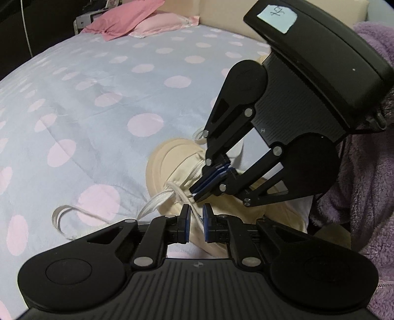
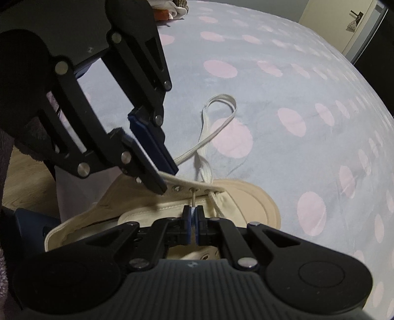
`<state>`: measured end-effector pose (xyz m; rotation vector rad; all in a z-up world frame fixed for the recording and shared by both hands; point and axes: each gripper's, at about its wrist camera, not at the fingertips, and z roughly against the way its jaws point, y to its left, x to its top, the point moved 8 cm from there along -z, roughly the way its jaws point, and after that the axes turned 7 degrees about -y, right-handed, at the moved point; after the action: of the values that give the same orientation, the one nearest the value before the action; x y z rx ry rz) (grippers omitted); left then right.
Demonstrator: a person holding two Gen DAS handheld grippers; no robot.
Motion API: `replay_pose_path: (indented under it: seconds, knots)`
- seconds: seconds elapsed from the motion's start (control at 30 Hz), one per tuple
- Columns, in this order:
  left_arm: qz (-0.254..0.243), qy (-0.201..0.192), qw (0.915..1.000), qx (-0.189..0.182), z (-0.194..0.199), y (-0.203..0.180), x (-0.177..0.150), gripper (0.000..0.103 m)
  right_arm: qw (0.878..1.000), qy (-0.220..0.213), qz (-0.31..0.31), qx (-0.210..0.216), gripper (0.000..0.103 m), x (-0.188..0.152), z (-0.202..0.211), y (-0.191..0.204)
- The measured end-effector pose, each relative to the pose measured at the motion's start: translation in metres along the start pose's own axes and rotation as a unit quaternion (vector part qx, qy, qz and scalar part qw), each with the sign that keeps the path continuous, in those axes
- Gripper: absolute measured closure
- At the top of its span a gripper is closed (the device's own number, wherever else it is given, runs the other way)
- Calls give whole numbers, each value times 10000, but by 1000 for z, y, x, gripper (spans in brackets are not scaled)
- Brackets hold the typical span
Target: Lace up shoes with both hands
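A beige canvas high-top shoe (image 1: 167, 157) (image 2: 246, 197) lies on the bed with its toe pointing away. A flat white lace (image 1: 152, 206) (image 2: 206, 133) trails from the eyelets in a loose loop over the cover. In the right wrist view my right gripper (image 2: 193, 214) is shut on the lace's thin stiff tip, which runs up to an eyelet. In the left wrist view the right gripper (image 1: 195, 194) comes down from the upper right. My left gripper (image 1: 196, 216) (image 2: 167, 182) stands open by a narrow gap at the eyelet row, with a strand of lace running between its pads.
The pale blue bed cover (image 1: 98, 110) (image 2: 295, 86) with pink dots spreads all around the shoe. Pink pillows (image 1: 128, 22) lie at the far end. A purple fleece sleeve (image 1: 364, 197) is at the right. Wood floor (image 2: 24, 187) and a door (image 2: 344, 24) show past the bed.
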<state>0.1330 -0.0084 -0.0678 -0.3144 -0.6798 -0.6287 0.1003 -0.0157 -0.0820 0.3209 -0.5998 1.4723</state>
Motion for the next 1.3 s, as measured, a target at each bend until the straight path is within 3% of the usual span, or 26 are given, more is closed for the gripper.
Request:
replay_pose_path:
  seconds: [0.2, 0.4, 0.67, 0.83, 0.9, 1.17, 1.23, 1.3]
  knots:
    - [-430, -378, 9981, 243, 13, 4, 5, 95, 9999, -120, -84, -23, 99, 2, 4, -4]
    - [-1610, -220, 9843, 683, 2, -1, -5, 94, 9994, -284, -178, -32, 99, 3, 7, -8]
    - [-3214, -11, 9425, 915, -28, -29, -21, 92, 9990, -358, -259, -46, 99, 3, 7, -8]
    - [-3879, 191, 9147, 1119, -49, -36, -29, 91, 9988, -384, -309, -40, 99, 3, 6, -9]
    - [-4025, 232, 9086, 1091, -53, -42, -30, 92, 9988, -375, -299, -53, 99, 4, 6, -9]
    - [-4235, 274, 8982, 1142, -57, -44, -36, 92, 9985, -406, -370, -53, 99, 6, 3, -8]
    - [-4311, 323, 8939, 1182, -56, -44, -38, 96, 9984, -424, -383, -46, 99, 6, 2, -8]
    - [-4232, 331, 8978, 1174, -53, -43, -37, 101, 9984, -427, -374, -42, 99, 6, 0, -5]
